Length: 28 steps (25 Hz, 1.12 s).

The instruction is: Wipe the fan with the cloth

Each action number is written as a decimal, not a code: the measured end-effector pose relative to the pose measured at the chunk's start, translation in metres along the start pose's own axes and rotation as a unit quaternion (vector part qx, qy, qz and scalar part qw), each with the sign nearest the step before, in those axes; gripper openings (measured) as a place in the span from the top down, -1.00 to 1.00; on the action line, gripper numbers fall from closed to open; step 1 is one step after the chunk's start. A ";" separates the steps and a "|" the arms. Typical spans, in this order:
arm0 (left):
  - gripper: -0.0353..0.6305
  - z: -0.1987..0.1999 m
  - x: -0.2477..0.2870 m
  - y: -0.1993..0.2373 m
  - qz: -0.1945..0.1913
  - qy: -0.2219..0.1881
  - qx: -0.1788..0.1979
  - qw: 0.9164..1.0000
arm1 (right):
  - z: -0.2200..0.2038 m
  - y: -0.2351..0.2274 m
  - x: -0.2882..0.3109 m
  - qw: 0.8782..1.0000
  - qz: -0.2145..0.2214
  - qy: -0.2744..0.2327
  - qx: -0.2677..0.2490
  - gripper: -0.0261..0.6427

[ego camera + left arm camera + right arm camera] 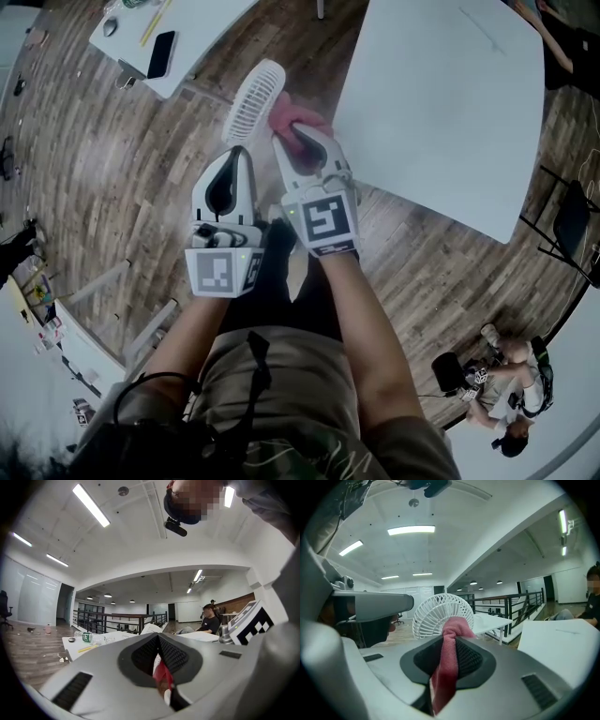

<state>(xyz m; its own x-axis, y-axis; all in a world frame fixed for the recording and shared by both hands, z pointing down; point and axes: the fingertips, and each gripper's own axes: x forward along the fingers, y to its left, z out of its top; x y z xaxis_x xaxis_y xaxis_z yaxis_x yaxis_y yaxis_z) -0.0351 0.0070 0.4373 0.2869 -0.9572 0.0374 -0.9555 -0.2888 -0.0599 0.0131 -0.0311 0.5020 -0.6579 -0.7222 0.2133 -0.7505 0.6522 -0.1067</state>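
Note:
A small white fan [255, 98] with a round grille is held up in the air in front of me. My left gripper [240, 150] is shut on its lower part; in the left gripper view only the fan's thin white edge [151, 629] shows above the shut jaws [159, 641], with a red and white bit pinched between them. My right gripper [300, 141] is shut on a pink cloth [292, 117], whose bunched end lies against the fan's right side. In the right gripper view the cloth [447, 663] hangs between the jaws [450, 637] just before the fan's grille [436, 611].
A large white table [441, 103] stands to the right, beyond the grippers. A smaller white table [197, 28] at the upper left carries a dark phone [161, 53]. A person [502, 375] sits on the wooden floor at the lower right. A black chair [572, 220] stands at the right edge.

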 end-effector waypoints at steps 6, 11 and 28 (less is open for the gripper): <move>0.83 -0.004 0.006 0.001 -0.003 0.005 -0.007 1.000 | -0.001 -0.003 0.002 1.000 -0.012 0.018 0.000 0.70; 0.83 -0.003 0.013 0.002 -0.010 0.003 0.004 1.000 | -0.006 -0.004 -0.002 0.999 -0.034 0.029 -0.010 0.70; 0.83 -0.007 0.011 -0.007 -0.024 0.012 -0.010 1.000 | -0.040 -0.013 -0.020 0.997 -0.060 0.047 0.003 0.69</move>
<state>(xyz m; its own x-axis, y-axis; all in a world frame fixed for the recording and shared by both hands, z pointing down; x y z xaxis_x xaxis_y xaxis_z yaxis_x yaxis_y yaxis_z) -0.0257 -0.0016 0.4455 0.3314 -0.9413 0.0646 -0.9418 -0.3341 -0.0371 0.0383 -0.0164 0.5382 -0.5547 -0.7705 0.3141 -0.8242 0.5607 -0.0801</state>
